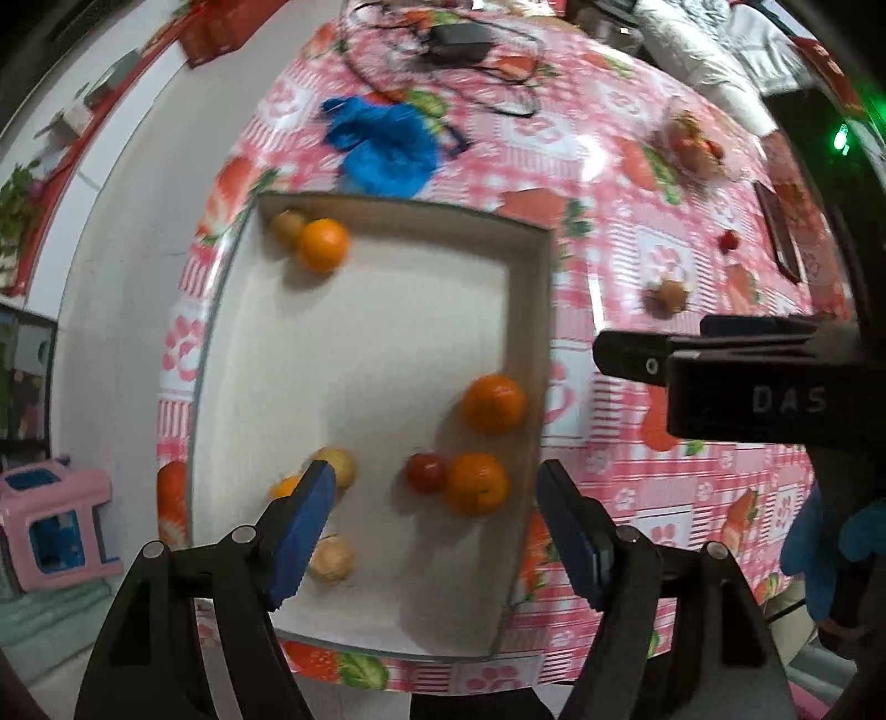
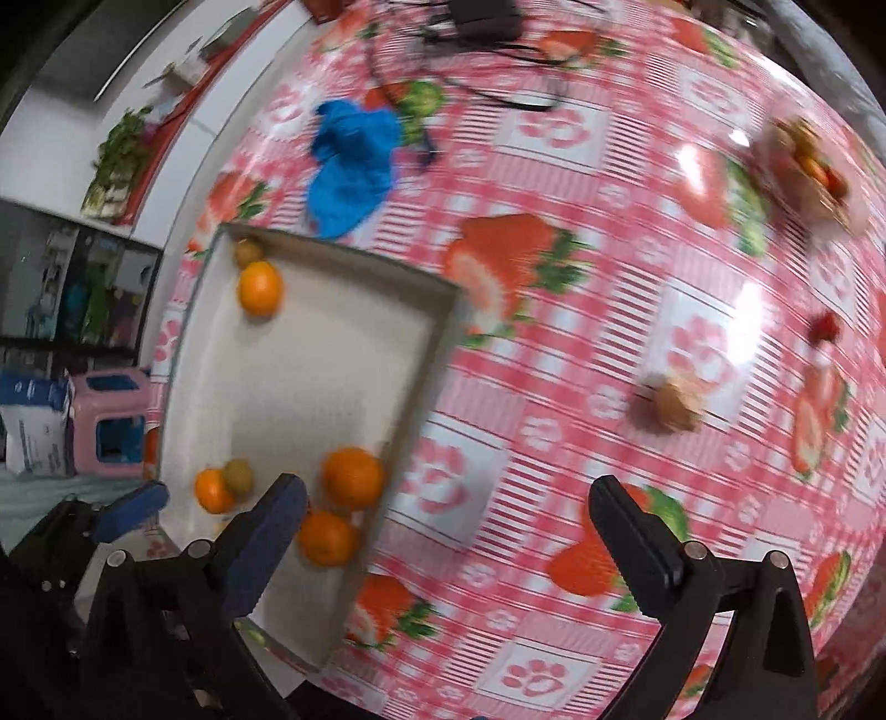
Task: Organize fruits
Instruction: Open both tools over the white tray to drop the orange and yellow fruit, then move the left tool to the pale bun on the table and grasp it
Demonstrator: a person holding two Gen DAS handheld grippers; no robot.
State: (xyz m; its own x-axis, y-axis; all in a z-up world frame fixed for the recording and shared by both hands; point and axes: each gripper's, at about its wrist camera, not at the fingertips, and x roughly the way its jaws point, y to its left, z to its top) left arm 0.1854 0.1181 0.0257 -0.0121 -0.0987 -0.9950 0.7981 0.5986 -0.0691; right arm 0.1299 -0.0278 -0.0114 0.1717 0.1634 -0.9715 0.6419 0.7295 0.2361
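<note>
A shallow grey tray (image 1: 360, 343) lies on the left of the table. It holds several fruits: oranges (image 1: 494, 403), a red fruit (image 1: 425, 472) next to one orange (image 1: 477, 483), and pale yellow fruits (image 1: 332, 559). My left gripper (image 1: 437, 487) hangs open above the tray's near end, gripping nothing. My right gripper (image 2: 447, 498) is wide open and empty over the tablecloth, just right of the tray (image 2: 310, 376). Farther right on the cloth lie a brown fruit (image 2: 673, 407) and a small red fruit (image 2: 825, 327).
The table wears a pink strawberry-print cloth (image 2: 554, 343). A blue crumpled bag (image 1: 387, 144) lies behind the tray, with black cables and an adapter (image 1: 459, 39) beyond. A clear bag of fruit (image 1: 692, 144) sits far right. A pink stool (image 1: 55, 526) stands off the table's left edge.
</note>
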